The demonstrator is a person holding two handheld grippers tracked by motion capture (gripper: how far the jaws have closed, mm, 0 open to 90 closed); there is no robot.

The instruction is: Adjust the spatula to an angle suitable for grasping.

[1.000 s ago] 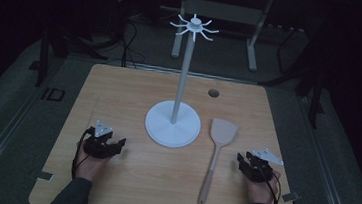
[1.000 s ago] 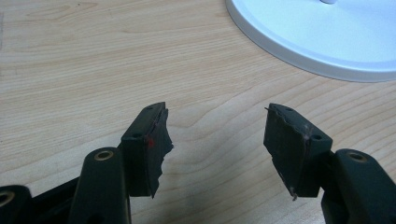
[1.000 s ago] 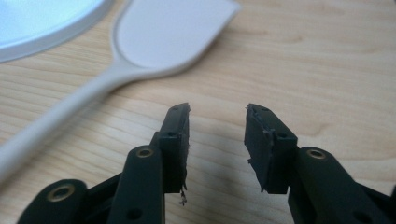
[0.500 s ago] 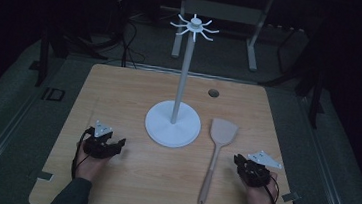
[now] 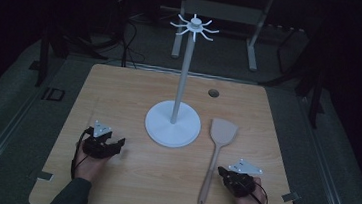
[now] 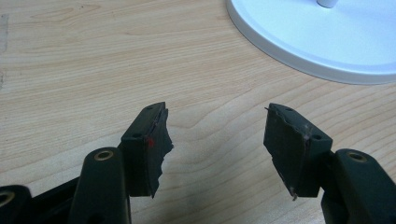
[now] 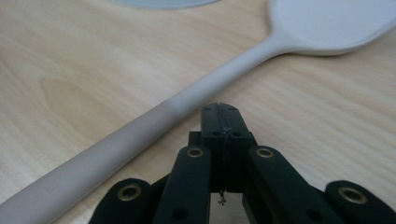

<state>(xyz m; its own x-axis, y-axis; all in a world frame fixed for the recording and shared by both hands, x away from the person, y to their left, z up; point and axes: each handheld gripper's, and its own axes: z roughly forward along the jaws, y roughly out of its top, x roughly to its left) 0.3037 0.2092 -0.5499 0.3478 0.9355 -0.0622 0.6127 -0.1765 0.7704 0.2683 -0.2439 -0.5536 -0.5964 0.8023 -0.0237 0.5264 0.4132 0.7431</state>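
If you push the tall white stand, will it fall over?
Probably not easily: the stand sits on a wide round base flat on the table. A push low down would likely slide it. A push near the hooks on top might tip it, since the pole is tall and thin.

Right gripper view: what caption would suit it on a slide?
Closed right gripper beside a pale spatula lying on the wooden table.

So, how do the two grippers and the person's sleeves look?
Both grippers, left gripper and right gripper, are black, each topped by a grey three-cornered plate, with a thin black cable trailing back. Brass-coloured rivets sit in the jaw arms. The sleeves look dark grey.
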